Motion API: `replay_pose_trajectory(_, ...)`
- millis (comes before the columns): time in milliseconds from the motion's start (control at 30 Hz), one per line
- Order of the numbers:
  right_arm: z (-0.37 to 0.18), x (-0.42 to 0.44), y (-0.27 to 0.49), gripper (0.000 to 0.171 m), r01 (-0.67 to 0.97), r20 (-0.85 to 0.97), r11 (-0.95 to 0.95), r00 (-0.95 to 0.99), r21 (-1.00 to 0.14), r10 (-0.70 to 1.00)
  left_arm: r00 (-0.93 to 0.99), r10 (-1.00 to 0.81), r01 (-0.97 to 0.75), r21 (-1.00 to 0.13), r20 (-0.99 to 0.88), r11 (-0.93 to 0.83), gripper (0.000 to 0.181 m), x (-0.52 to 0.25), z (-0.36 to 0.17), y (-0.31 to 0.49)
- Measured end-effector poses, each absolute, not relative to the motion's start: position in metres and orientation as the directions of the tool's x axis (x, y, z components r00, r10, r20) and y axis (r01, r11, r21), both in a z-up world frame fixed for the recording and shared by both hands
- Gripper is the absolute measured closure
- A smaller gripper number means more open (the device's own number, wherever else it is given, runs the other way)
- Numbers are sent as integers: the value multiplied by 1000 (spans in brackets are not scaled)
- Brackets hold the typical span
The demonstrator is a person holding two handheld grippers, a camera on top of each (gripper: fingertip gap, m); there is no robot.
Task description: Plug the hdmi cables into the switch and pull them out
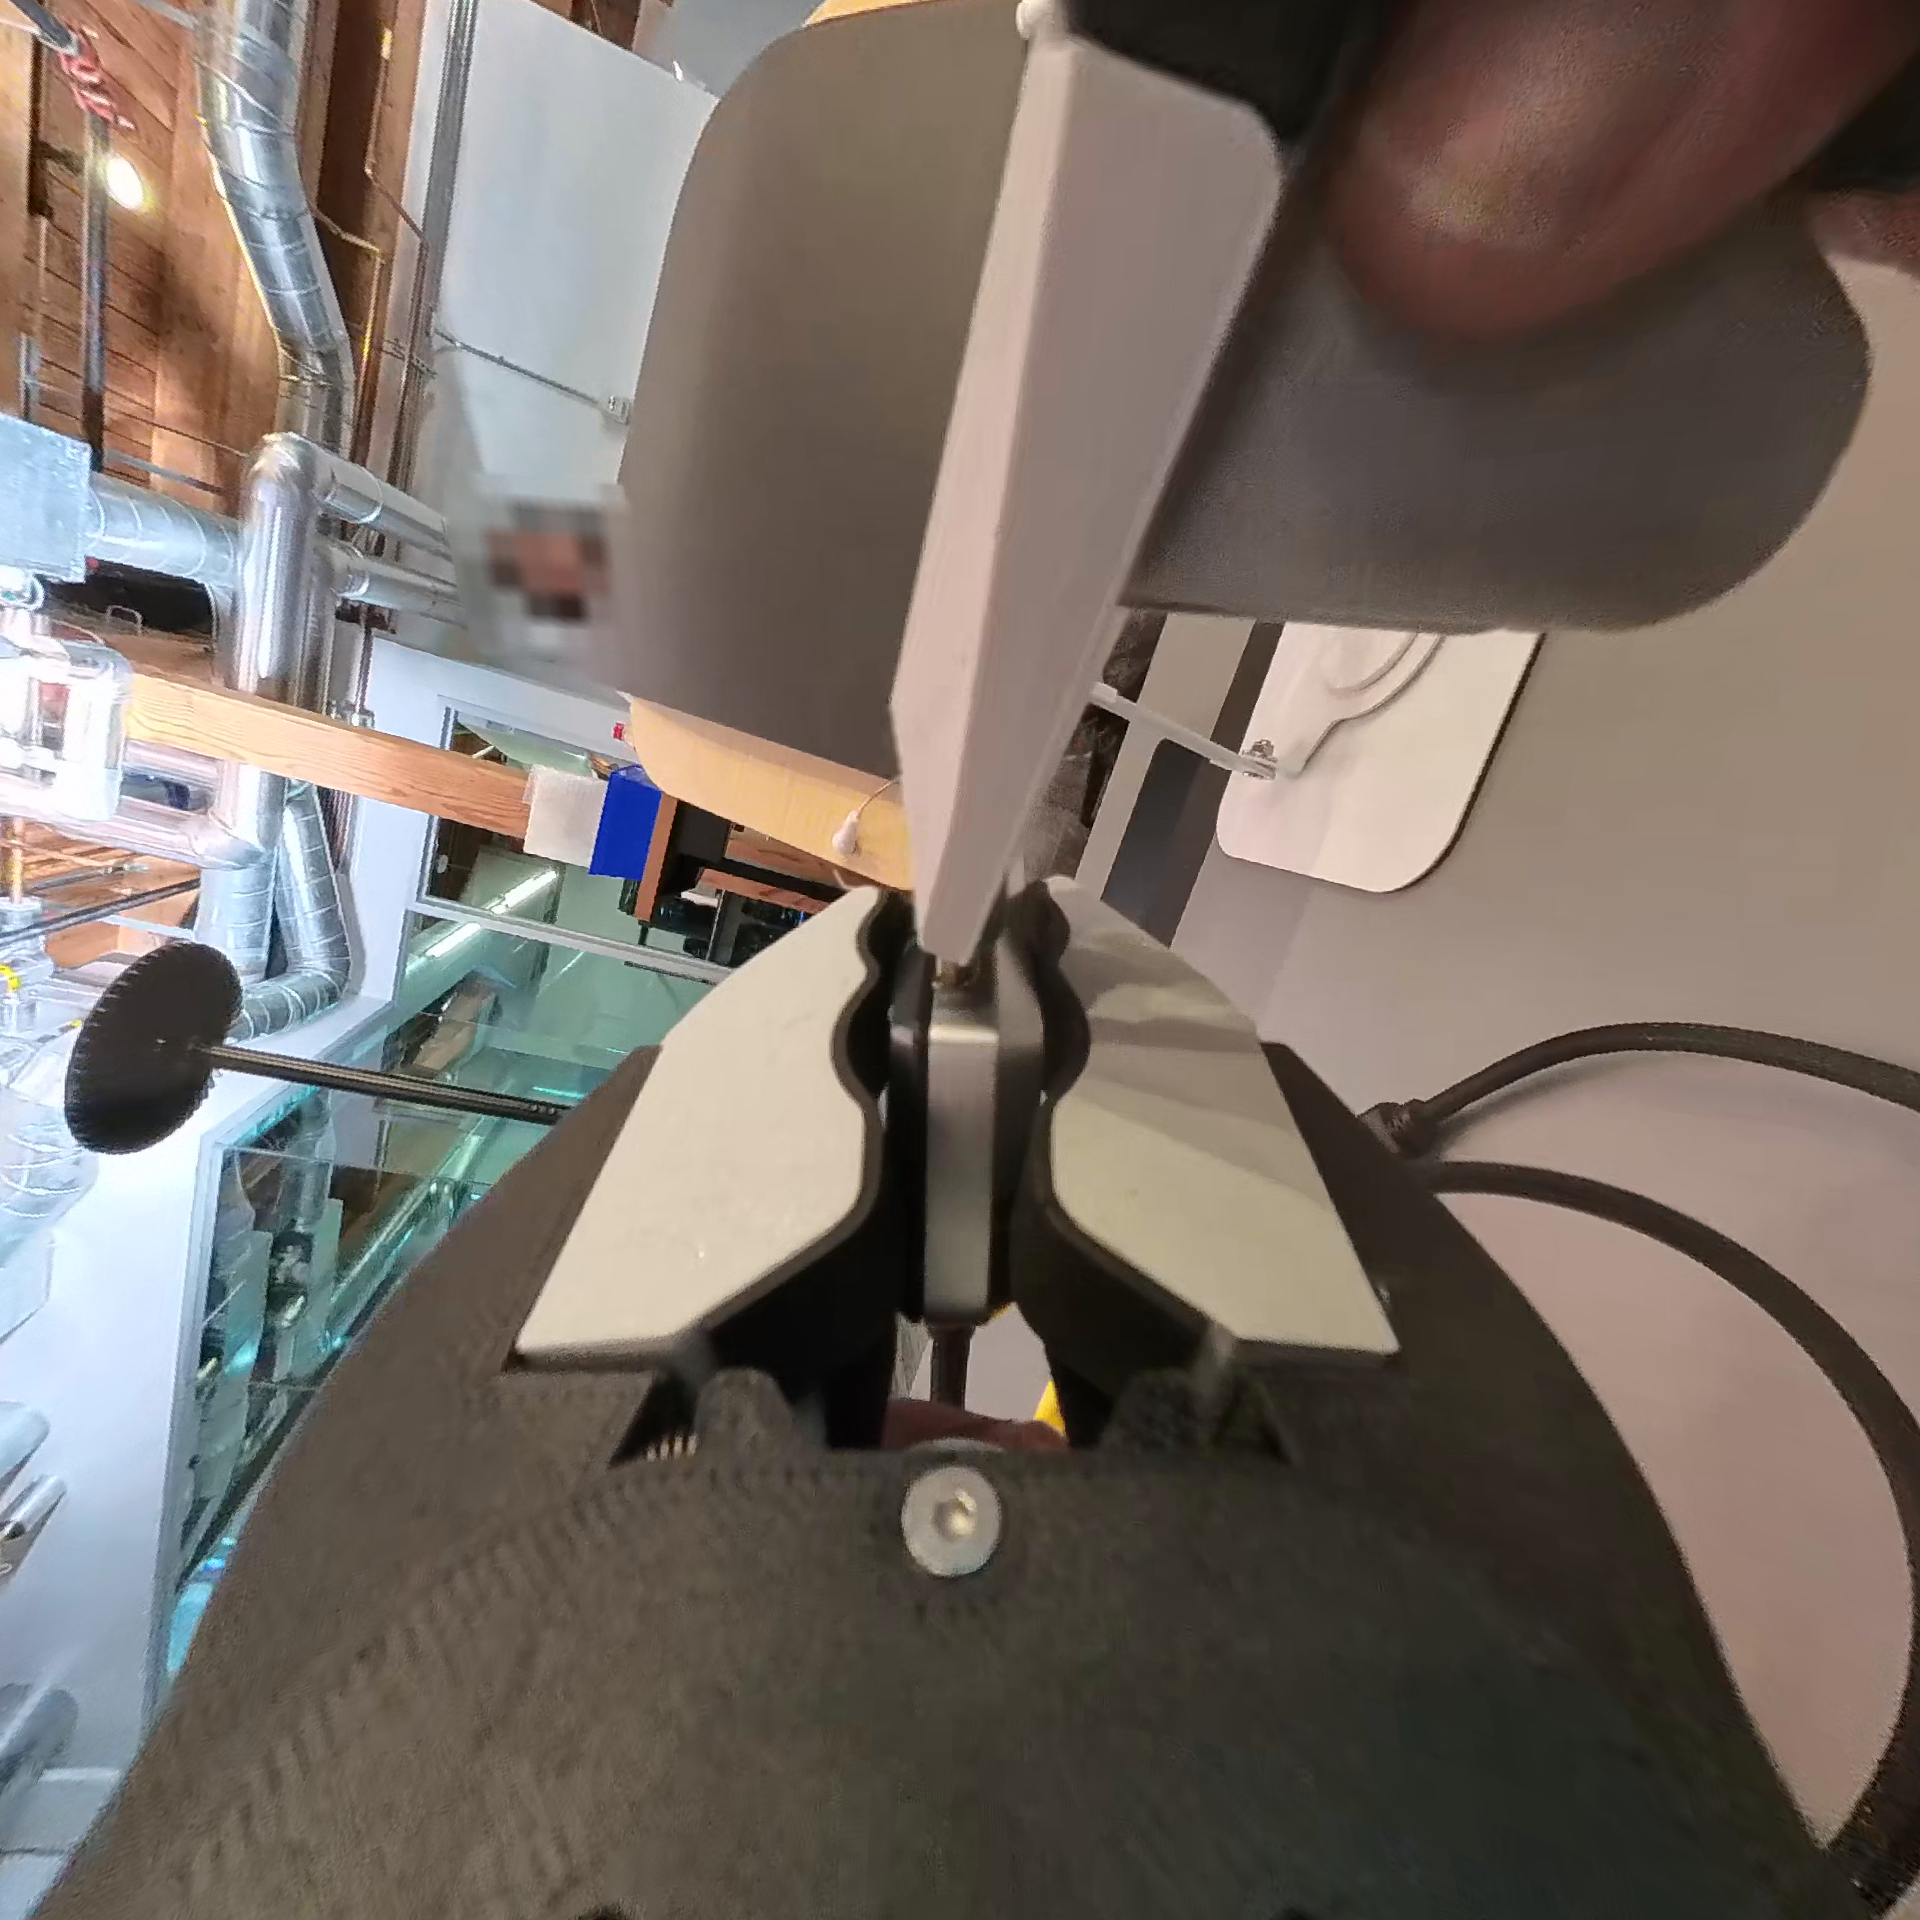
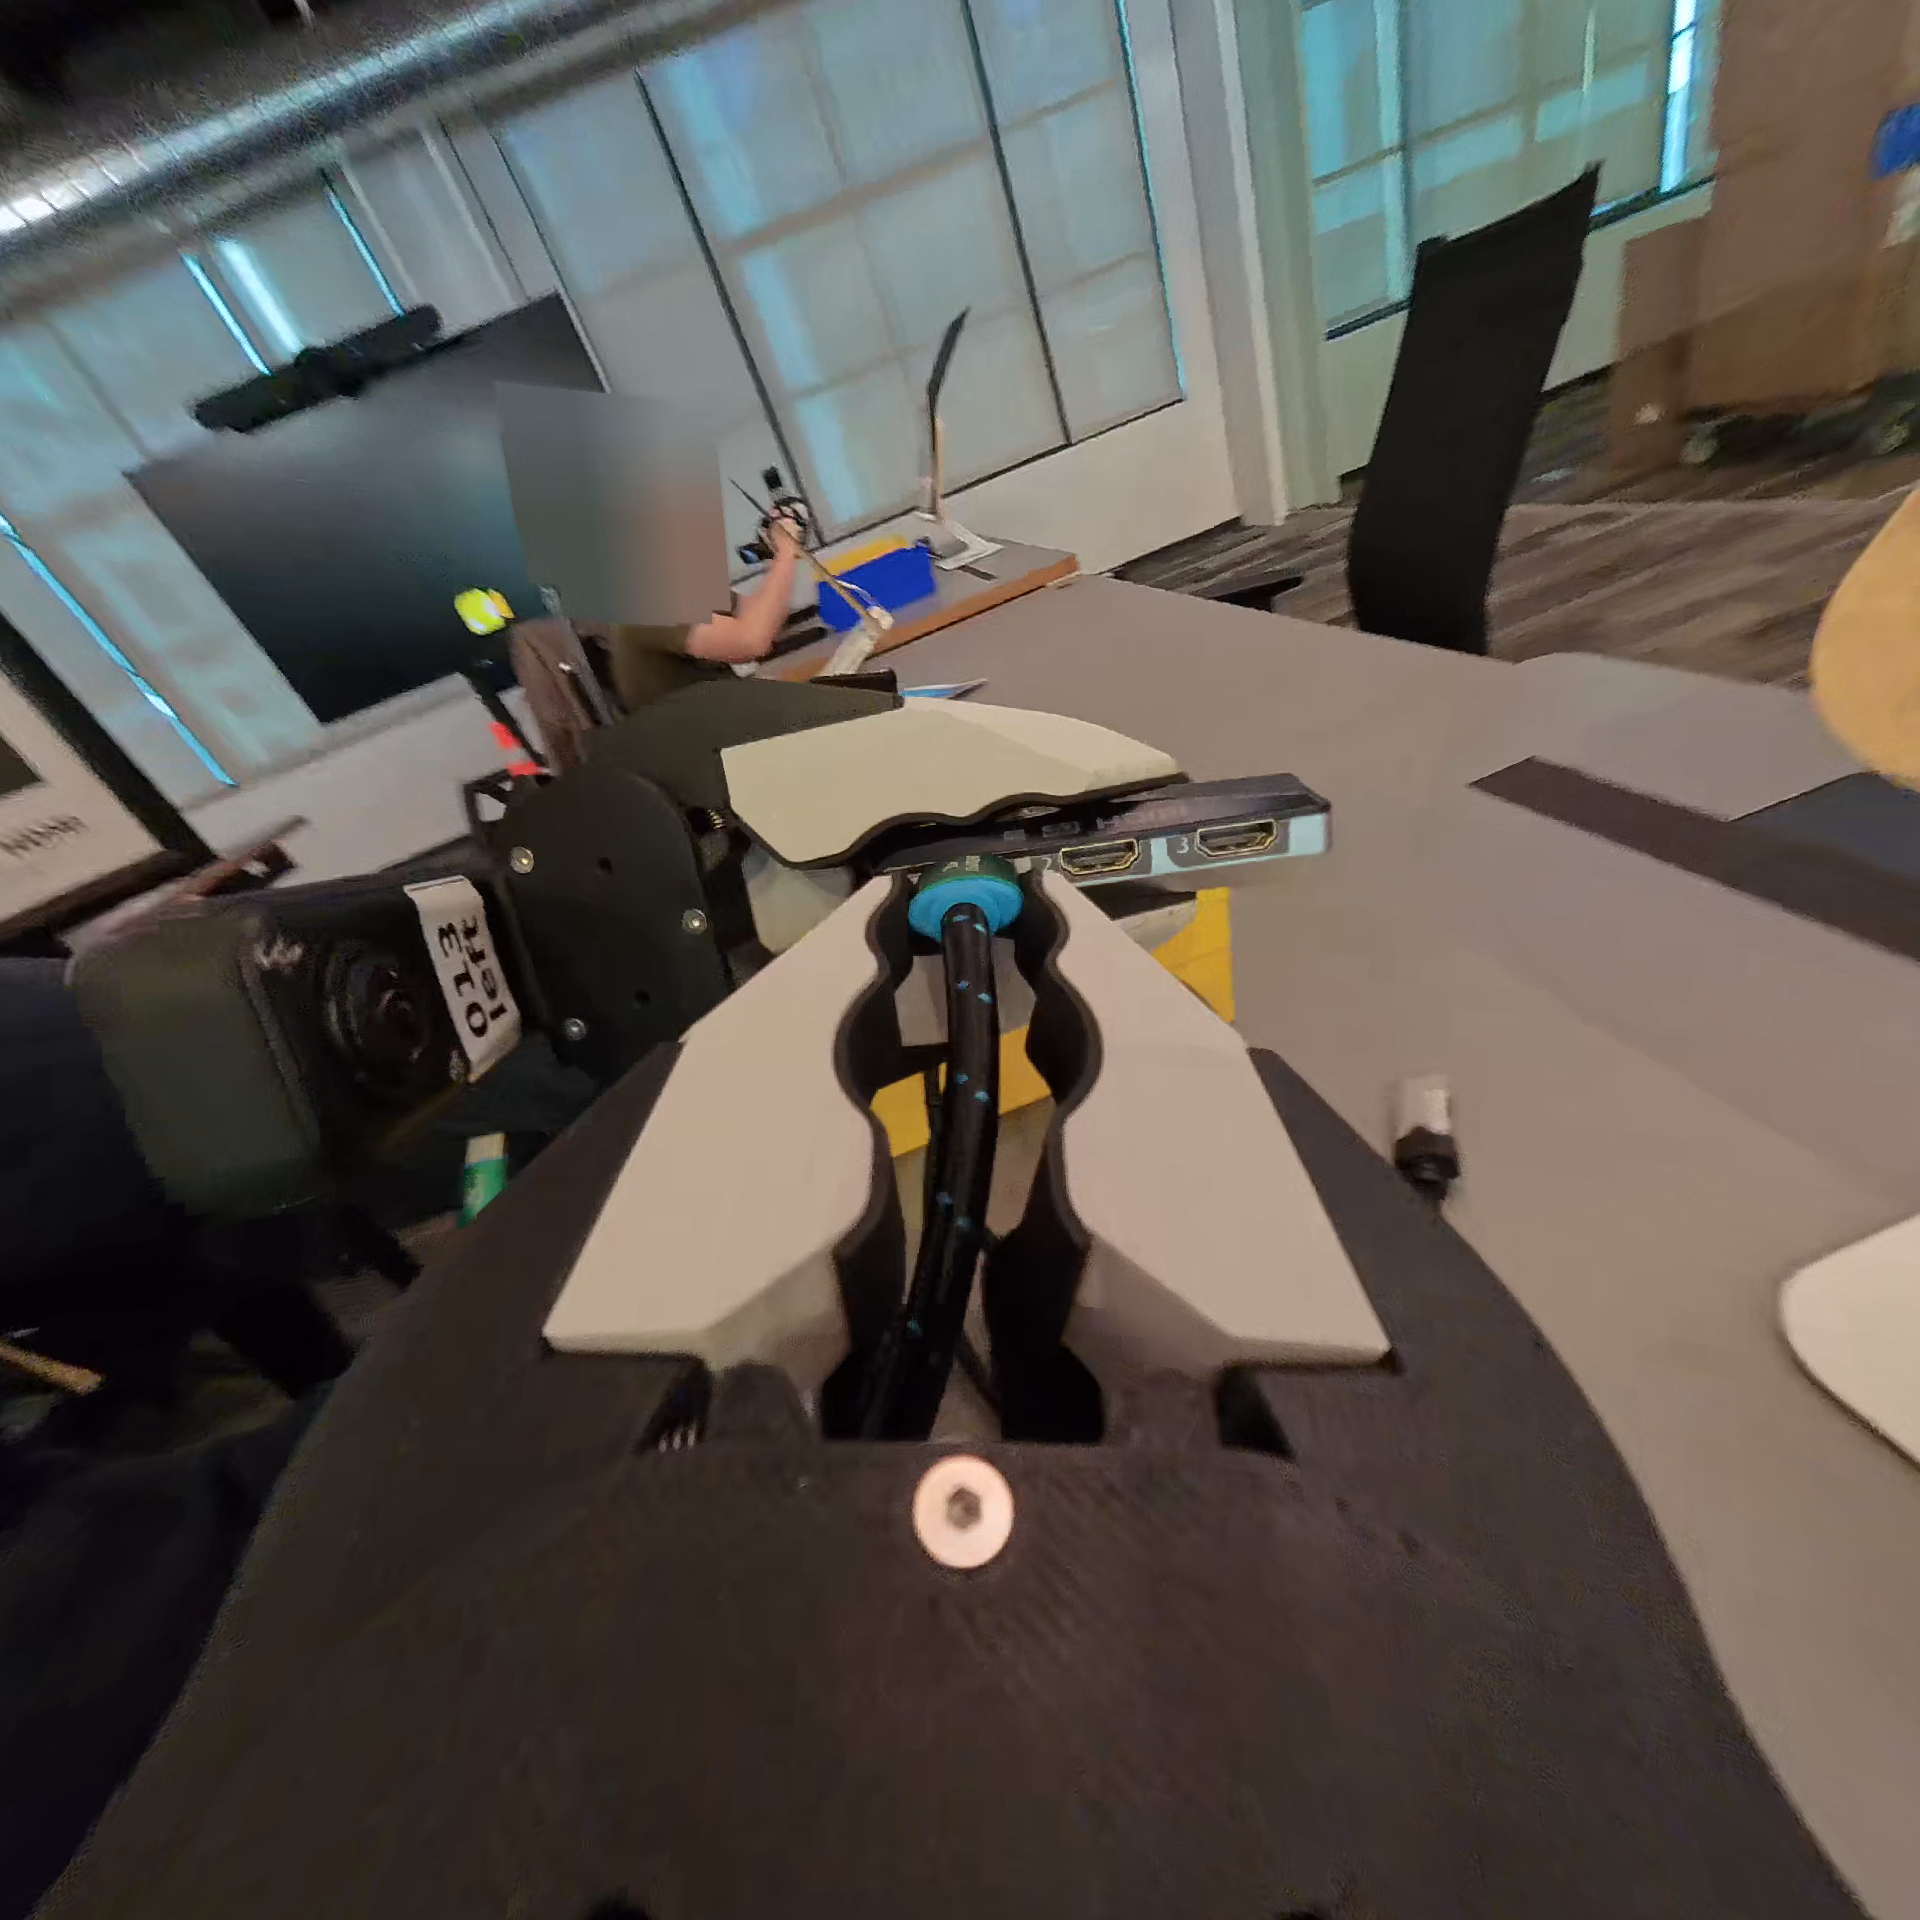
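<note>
In the left wrist view my left gripper (image 1: 961, 940) is shut on the grey metal HDMI switch (image 1: 956, 1143), seen edge-on between its pads. In the right wrist view the left gripper (image 2: 925, 821) holds the switch (image 2: 1236, 821) flat above the grey table (image 2: 1558, 987). Two of its ports (image 2: 1236, 836) stand empty. My right gripper (image 2: 966, 899) is shut on the blue-collared plug (image 2: 961, 904) of a black braided HDMI cable (image 2: 961, 1122). The plug sits at the switch's leftmost port. One right-gripper finger (image 1: 997, 623) meets the switch from above.
Black cables (image 1: 1662, 1060) and a white pad (image 1: 1371, 758) lie on the table. A yellow block (image 2: 1205, 966) sits under the switch. A small loose connector (image 2: 1429, 1132) and a white object (image 2: 1860, 1340) lie at right. A black chair (image 2: 1475, 436) and a seated person stand beyond.
</note>
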State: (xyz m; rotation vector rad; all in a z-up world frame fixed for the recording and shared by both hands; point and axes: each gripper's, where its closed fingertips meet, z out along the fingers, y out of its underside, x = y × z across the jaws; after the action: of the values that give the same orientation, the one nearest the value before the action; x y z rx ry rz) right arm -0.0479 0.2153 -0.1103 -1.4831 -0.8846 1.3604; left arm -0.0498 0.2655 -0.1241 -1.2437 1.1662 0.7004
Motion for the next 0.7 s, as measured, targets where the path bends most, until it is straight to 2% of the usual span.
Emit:
replay_pose_trajectory(167, -113, -46, 212, 153, -48, -310, -306, 126, -951, 942, 303, -185, -897, -345, -935, 274, 159, -47, -126, 262)
replay_pose_trajectory(400, -107, -47, 210, 154, 96, -1, -34, 324, -995, 946, 368, -184, -873, -406, -912, 269, 160, -46, -120, 262)
replay_pose_trajectory(433, -105, -47, 209, 154, 92, -16, -47, 312, -995, 950, 374, -174, -870, -410, -911, 275, 160, -45, -118, 261)
replay_pose_trajectory(533, -104, -46, 209, 154, -22, -233, -234, 204, -972, 951, 375, -171, -873, -409, -911, 265, 160, -47, -116, 261)
replay_pose_trajectory(600, -107, -45, 210, 153, -54, -316, -311, 152, -949, 937, 361, -174, -882, -396, -916, 257, 159, -48, -120, 262)
replay_pose_trajectory(700, -112, -45, 210, 153, -17, -268, -269, 183, -963, 946, 367, -205, -874, -412, -907, 258, 159, -46, -126, 261)
